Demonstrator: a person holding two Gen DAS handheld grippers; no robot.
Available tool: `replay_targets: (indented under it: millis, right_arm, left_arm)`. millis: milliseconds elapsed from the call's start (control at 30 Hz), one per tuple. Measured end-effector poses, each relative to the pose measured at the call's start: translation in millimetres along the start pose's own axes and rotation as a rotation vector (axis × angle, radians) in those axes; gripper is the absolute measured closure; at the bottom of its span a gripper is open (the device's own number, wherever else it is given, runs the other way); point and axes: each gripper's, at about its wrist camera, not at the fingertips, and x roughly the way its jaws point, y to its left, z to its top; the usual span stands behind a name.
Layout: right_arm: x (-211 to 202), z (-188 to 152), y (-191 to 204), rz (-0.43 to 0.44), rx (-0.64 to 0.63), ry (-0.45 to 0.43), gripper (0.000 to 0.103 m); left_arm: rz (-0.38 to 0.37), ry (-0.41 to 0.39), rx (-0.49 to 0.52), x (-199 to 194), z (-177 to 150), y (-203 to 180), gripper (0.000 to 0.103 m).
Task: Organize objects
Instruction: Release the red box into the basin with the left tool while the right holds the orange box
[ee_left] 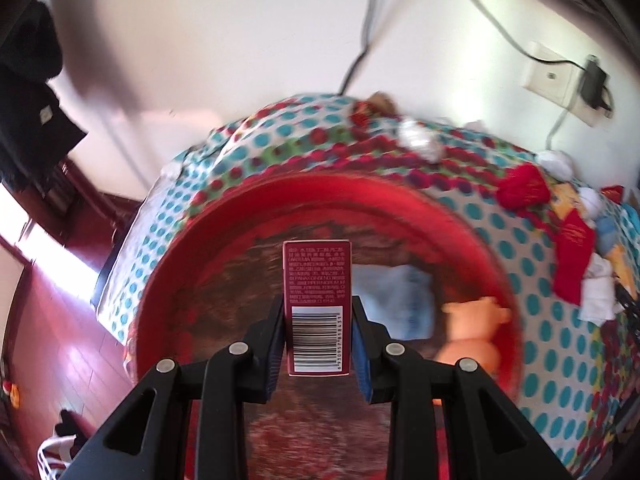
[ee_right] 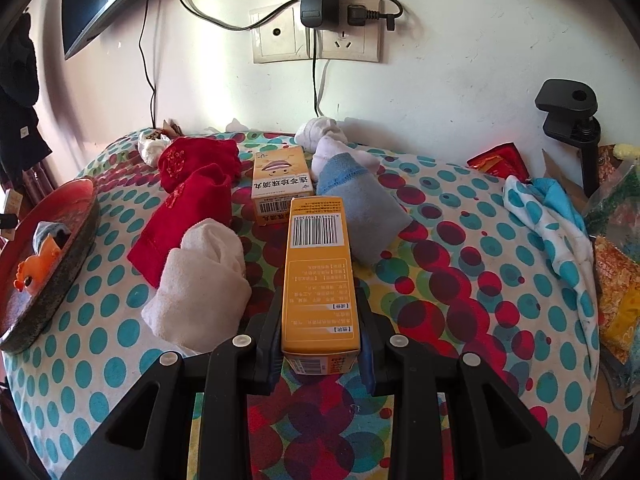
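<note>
Left wrist: red tray [ee_left: 188,264] blurred (toy [ee_left: 476,332] indistinct).

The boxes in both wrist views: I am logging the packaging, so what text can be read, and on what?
"连芩珍珠滴丸": lying yellow box, as best I can read it.
Held yellow box: barcode, upside-down print too small.
Red box: barcode, digits and print too small.
Red socks: gold marks unreadable.

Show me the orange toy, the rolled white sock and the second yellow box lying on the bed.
orange toy [ee_right: 30,270], right wrist view, on its body.
rolled white sock [ee_right: 200,284], right wrist view, on its middle.
second yellow box [ee_right: 280,180], right wrist view, on its printed top face.
</note>
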Motion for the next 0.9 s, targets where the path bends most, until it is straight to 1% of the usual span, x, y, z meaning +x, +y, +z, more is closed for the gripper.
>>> replay_targets:
  millis: [233, 400, 600, 700, 767, 833, 900]
  right_arm:
    - [1.6, 0.2, 2.0, -0.022, -0.010, 0.008, 0.075]
    - [2.8, 0.3, 2.7, -0.038, -0.016, 0.014, 0.075]
    - [3.4, 0.6, 7.0, -0.064, -0.040, 0.014, 0.075]
    - [3.4, 0.3, 9.4, -0.072, -0.054, 0.014, 0.075]
    - [3.5, 0.1, 10.5, -0.079, -0.060, 0.014, 0.075]
    - [3.4, -0.1, 11.7, -0.088, -0.067, 0.014, 0.075]
    - [3.7, -0.3, 13.5, -0.098, -0.078, 0.014, 0.075]
  left_arm:
    - [0.059, 0.051, -0.049, 27.2, -7.6, 43.6, 0.073]
    - [0.054, 0.081, -0.075, 41.4, -13.1, 65.6, 0.073]
    - [0.049, 0.081, -0.078, 47.7, -17.1, 75.7, 0.073]
    - [0.050, 0.083, -0.068, 49.9, -17.8, 76.8, 0.073]
    - [0.037, 0.082, -0.055, 50.7, -18.5, 77.1, 0.073]
    - [0.045, 0.094, -0.043, 53.4, -18.7, 76.7, 0.073]
    - [0.041, 0.094, -0.039, 53.3, -19.4, 76.4, 0.070]
